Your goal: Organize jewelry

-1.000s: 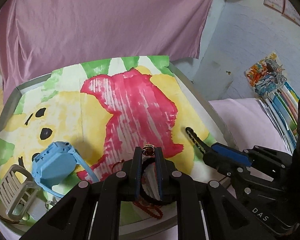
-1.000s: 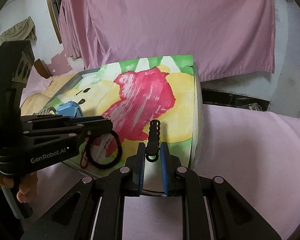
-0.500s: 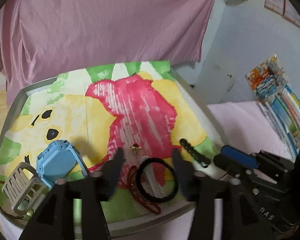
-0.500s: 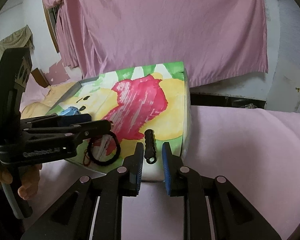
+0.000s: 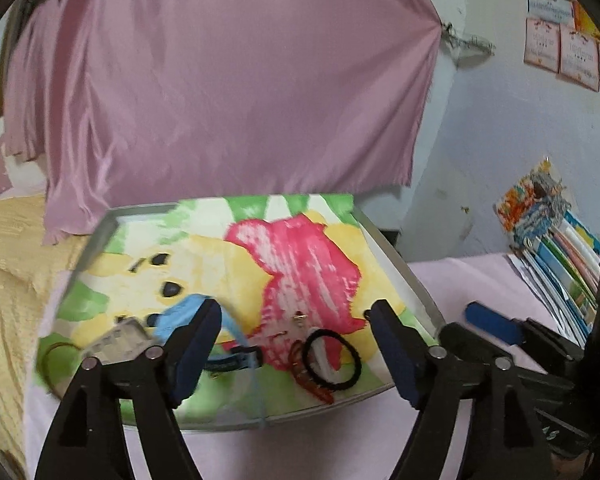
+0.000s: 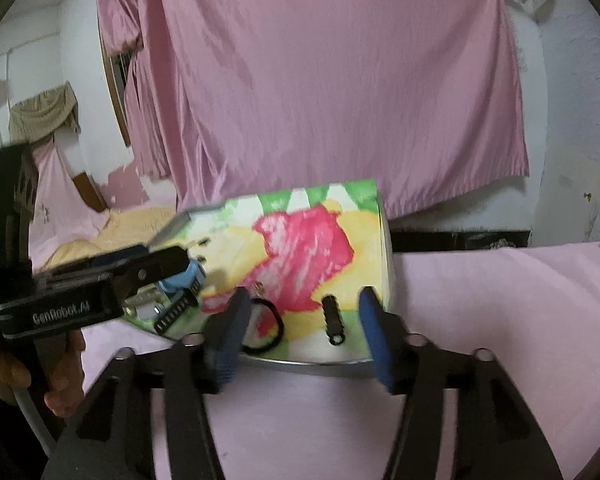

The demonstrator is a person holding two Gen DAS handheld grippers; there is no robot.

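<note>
- Left wrist view: the left gripper [image 5: 296, 344] is spread wide and holds nothing; its fingers frame the near part of a metal tray [image 5: 396, 258] lined with a painted cloth [image 5: 300, 264] in red, yellow and green.
- Same view, between the fingers: a black hair tie [image 5: 332, 359] lies flat near the tray's front rim, with a red cord [image 5: 310, 380] touching its left side and a small ring [image 5: 299, 316] just behind it on the red patch.
- Same view only, left part of the tray: a blue watch [image 5: 188, 316] partly hidden by the left finger, its strap running toward the hair tie, and a white clip [image 5: 118, 342] just beside it.
- Same view only, far right: a stack of books [image 5: 556, 256] on the pink cover; the right gripper [image 5: 496, 322] enters as a blue pad on a black frame.
- Right wrist view: the right gripper [image 6: 300, 328] is likewise parted and empty; a black beaded piece [image 6: 333, 317] lies between its fingers near the tray's front right corner, well apart from either pad.
- Same view only: the left gripper [image 6: 156, 264] from the side, over the watch, held by a hand [image 6: 66, 376]; the beaded piece is hidden in the other view by a finger.
- Both views: a pink curtain [image 6: 320, 80] hangs behind the tray.
</note>
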